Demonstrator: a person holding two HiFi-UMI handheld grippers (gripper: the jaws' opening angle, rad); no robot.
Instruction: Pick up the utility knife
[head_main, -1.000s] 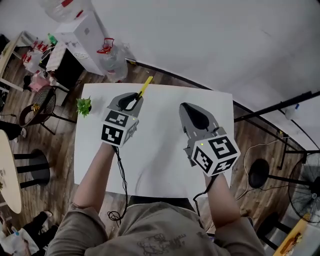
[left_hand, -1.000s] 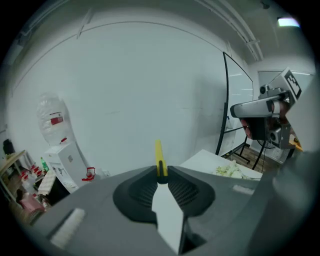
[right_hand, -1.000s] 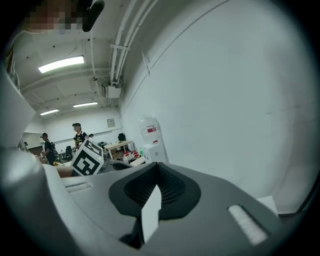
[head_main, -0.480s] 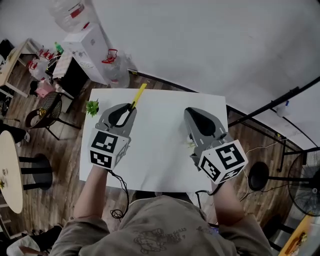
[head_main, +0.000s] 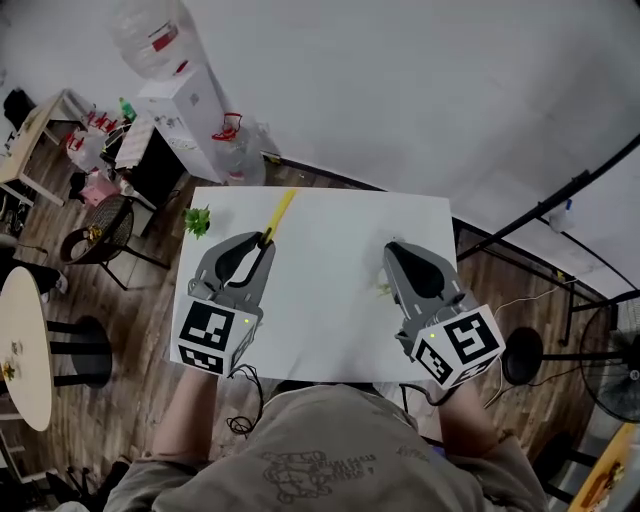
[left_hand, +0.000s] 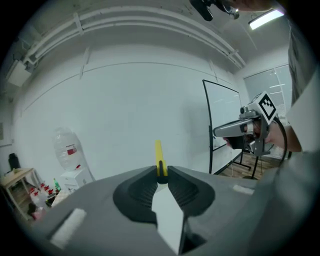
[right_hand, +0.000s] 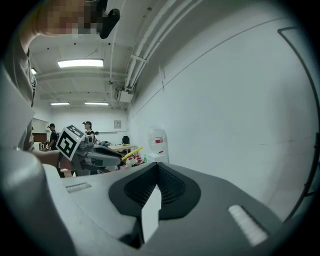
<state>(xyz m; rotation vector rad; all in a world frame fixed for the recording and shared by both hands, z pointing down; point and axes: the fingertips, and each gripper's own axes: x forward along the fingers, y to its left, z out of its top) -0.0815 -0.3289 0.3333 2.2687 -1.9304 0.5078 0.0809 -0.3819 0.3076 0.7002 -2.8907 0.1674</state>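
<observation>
One slim yellow utility knife (head_main: 280, 211) sticks out of the clamped left tool (head_main: 264, 239); the right tool (head_main: 391, 246) is closed, empty.

Setting: shared lab or workroom. Evidence:
- wood-plank floor (head_main: 150, 330)
- white counter (head_main: 325, 255)
- water dispenser (head_main: 185, 105) with spare bottle (head_main: 232, 150)
- whiteboard on stand (left_hand: 222, 125)
- ceiling strip lights (right_hand: 80, 63)
- exposed pipes (right_hand: 145, 45)
- standing fan (head_main: 615, 375)
- people at rear tables (right_hand: 89, 131)
</observation>
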